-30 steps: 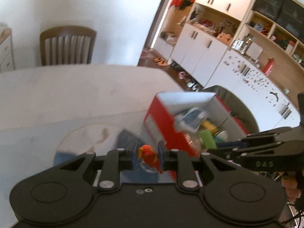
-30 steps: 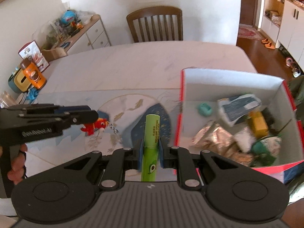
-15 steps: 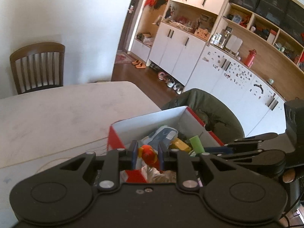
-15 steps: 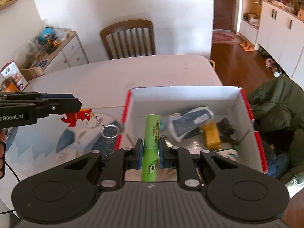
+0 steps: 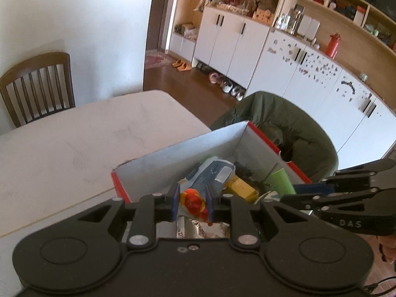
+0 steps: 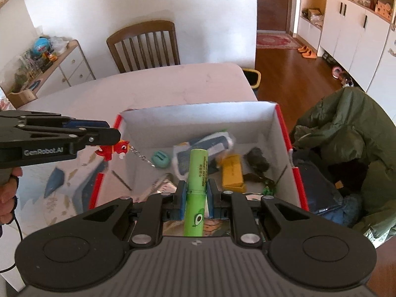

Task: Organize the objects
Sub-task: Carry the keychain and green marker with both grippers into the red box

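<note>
A red-sided cardboard box (image 6: 282,133) (image 5: 267,143) with a white inside sits on the table and holds several items. My left gripper (image 5: 191,198) is shut on a small red toy keychain (image 5: 194,203) (image 6: 112,148), held over the box's left rim with its chain dangling into the box. My right gripper (image 6: 195,194) is shut on a green tube (image 6: 196,180) (image 5: 281,182) with an avocado print, held above the box's near side.
Inside the box lie a yellow block (image 6: 231,172), a teal round piece (image 6: 160,159), a blue-white packet (image 6: 203,146) and foil wrappers. A green jacket (image 6: 351,133) drapes a seat to the right. A wooden chair (image 6: 143,45) stands beyond the table (image 6: 173,86).
Both grippers have moved right toward the box; the keychain went from over the printed mat to the box's left rim, and the green tube now hangs over the box's interior.
</note>
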`<act>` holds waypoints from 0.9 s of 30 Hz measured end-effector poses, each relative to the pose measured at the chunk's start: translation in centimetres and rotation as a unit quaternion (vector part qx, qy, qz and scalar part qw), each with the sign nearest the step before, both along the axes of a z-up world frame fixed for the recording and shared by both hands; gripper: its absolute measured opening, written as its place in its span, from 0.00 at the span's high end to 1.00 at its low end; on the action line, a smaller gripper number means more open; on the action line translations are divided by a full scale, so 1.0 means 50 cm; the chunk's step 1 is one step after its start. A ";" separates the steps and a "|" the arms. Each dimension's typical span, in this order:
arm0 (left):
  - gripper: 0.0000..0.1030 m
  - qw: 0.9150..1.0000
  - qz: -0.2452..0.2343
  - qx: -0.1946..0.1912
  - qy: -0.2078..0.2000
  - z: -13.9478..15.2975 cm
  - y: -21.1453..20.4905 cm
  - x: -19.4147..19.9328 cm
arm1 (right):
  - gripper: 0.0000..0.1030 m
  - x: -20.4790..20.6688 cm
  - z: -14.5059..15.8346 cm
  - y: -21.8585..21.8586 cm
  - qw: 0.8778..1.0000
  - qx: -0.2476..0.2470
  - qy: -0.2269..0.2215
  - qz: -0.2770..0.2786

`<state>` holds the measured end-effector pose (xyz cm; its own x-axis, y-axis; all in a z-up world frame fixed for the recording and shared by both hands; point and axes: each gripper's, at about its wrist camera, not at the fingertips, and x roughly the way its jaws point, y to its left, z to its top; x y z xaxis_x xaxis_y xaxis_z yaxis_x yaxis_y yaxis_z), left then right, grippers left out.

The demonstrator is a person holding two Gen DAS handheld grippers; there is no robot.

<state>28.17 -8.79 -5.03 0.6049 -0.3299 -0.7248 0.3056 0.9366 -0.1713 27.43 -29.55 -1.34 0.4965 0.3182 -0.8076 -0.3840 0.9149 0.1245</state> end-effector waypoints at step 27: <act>0.80 0.989 -0.006 0.119 0.085 -0.157 -0.098 0.075 | 0.85 0.147 -0.149 -0.008 0.997 -0.031 0.061 0.022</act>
<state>31.91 -13.71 -12.90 0.4636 -0.1445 -0.8742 0.3033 0.9529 0.0034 34.78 -29.93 -8.82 0.3797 0.2856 -0.8799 -0.4092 0.9049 0.1171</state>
